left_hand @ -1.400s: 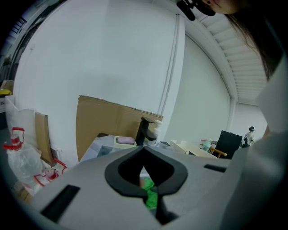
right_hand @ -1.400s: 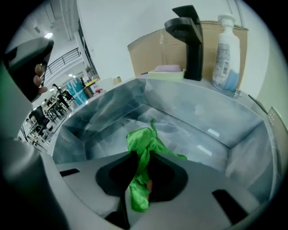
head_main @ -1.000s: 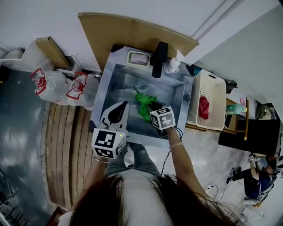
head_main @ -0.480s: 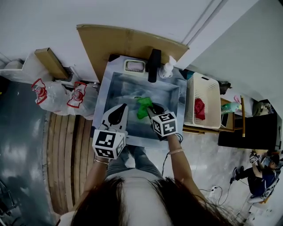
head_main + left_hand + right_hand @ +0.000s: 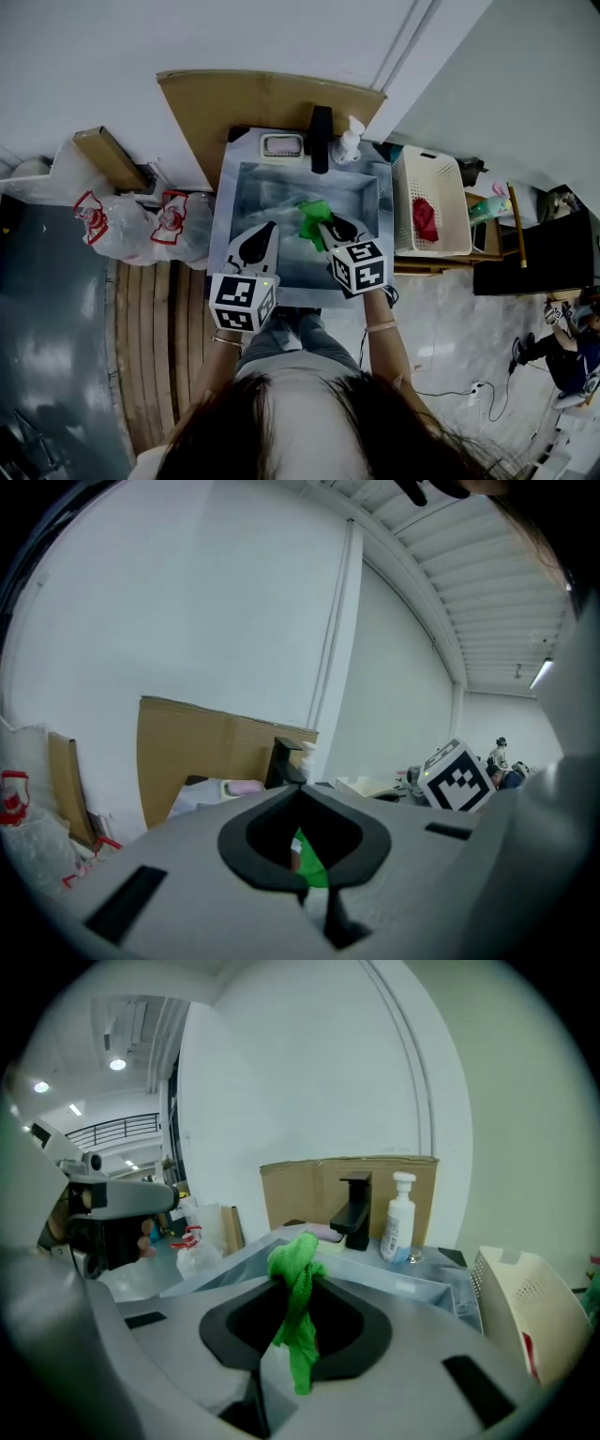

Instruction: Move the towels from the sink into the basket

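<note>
- Your grey left gripper (image 5: 267, 228) hangs over the near edge of the stainless steel sink (image 5: 217, 216). Its jaws are together on nothing, probably parked clear of the working hand.
- Your right gripper (image 5: 328, 225) is clamped on the crumpled green cloth towel (image 5: 314, 217), held above the sink's middle, likely so the dangling end clears the sink wall.
- Right of the sink stands the white perforated plastic basket (image 5: 452, 202) with a red towel (image 5: 424, 218) already inside. The green one belongs there too.
</note>
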Demonstrator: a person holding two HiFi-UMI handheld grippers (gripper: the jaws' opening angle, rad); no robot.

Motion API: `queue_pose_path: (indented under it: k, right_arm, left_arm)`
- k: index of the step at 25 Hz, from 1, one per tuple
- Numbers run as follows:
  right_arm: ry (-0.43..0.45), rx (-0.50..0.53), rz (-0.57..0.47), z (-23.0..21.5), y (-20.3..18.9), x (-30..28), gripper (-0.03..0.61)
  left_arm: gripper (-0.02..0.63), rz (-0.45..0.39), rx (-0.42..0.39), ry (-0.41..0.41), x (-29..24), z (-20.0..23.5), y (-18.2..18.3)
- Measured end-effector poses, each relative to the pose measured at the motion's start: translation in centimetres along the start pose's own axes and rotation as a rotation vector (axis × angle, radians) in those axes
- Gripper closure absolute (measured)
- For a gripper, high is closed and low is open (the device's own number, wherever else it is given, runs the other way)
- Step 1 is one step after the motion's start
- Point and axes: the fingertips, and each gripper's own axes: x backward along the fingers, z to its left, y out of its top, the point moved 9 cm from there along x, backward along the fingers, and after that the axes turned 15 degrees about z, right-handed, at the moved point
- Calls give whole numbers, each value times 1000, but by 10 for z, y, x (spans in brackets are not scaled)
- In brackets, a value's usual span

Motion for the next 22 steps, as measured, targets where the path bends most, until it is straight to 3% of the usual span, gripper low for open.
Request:
queue_pose_path:
  k: [22]
  right_arm:
    - [-60,-169,-206,18,8,61,488]
  left_arm:
    - [606,2,-90,-119,-7,-13,21]
